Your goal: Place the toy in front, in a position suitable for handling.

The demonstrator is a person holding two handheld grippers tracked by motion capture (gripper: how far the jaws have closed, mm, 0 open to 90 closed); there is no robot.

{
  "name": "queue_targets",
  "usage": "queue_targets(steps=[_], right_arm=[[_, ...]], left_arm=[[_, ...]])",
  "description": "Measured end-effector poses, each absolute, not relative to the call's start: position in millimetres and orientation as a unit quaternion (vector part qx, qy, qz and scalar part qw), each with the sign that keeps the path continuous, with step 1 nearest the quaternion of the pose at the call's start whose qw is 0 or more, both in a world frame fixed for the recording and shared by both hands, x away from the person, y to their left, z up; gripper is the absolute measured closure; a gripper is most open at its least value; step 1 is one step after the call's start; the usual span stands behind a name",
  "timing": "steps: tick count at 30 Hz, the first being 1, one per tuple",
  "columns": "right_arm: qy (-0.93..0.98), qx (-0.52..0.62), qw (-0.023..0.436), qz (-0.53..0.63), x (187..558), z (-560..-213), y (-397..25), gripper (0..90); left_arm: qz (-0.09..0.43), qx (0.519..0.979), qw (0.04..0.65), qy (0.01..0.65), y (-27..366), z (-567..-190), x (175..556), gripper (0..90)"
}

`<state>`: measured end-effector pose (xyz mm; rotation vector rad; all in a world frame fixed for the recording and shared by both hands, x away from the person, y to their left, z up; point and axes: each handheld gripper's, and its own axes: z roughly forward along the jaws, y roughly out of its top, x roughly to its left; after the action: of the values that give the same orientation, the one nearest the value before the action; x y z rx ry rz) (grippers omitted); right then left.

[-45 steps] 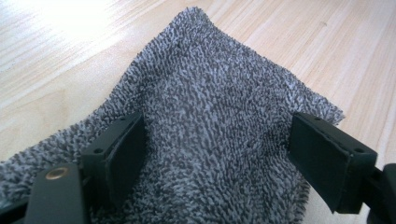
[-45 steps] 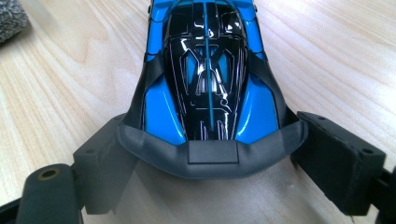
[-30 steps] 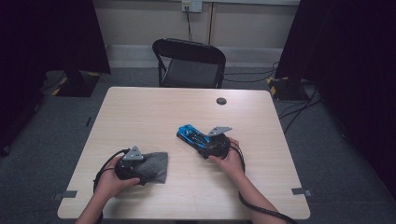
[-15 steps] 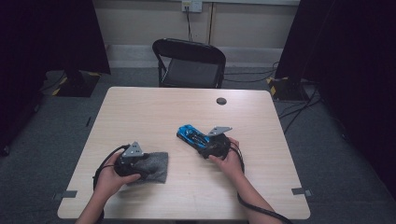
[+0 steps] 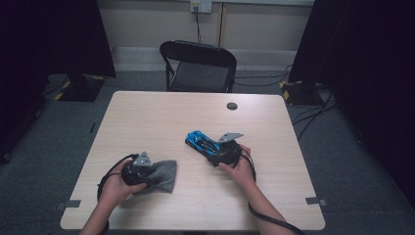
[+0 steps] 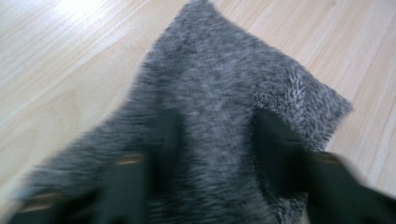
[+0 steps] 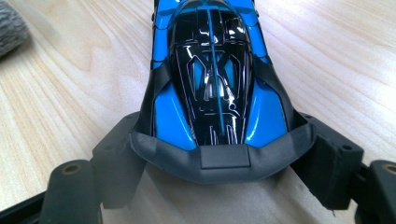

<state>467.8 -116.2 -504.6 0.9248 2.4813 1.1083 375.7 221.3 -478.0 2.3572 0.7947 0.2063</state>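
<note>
Hardly anything has shifted since a moment ago: the left gripper stays pressed onto the grey cloth near the table's front left, jaws apart with fabric between them, while the right gripper keeps its jaws clamped against the blue toy car's flanks mid-table
</note>
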Motion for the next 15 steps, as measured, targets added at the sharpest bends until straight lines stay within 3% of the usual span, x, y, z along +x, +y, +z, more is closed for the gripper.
queue_targets(steps=[2, 5, 8, 15], right_arm=[[0.856, 0.319, 0.135, 0.383, 468, -505, -116, 24.2], [0.856, 0.319, 0.135, 0.383, 468, -505, -116, 24.2], [0.856, 0.319, 0.135, 0.383, 468, -505, -116, 24.2], [0.856, 0.319, 0.135, 0.383, 468, -505, -116, 24.2]], left_arm=[[0.072, 0.896, 0.311, 0.310, 218, -476, 376, 72.9], [0.063, 0.890, 0.308, 0.330, 214, -472, 378, 76.7], [0.041, 0.871, 0.348, 0.344, 213, -465, 382, 77.7], [0.046, 0.849, 0.391, 0.352, 193, -450, 403, 77.5]])
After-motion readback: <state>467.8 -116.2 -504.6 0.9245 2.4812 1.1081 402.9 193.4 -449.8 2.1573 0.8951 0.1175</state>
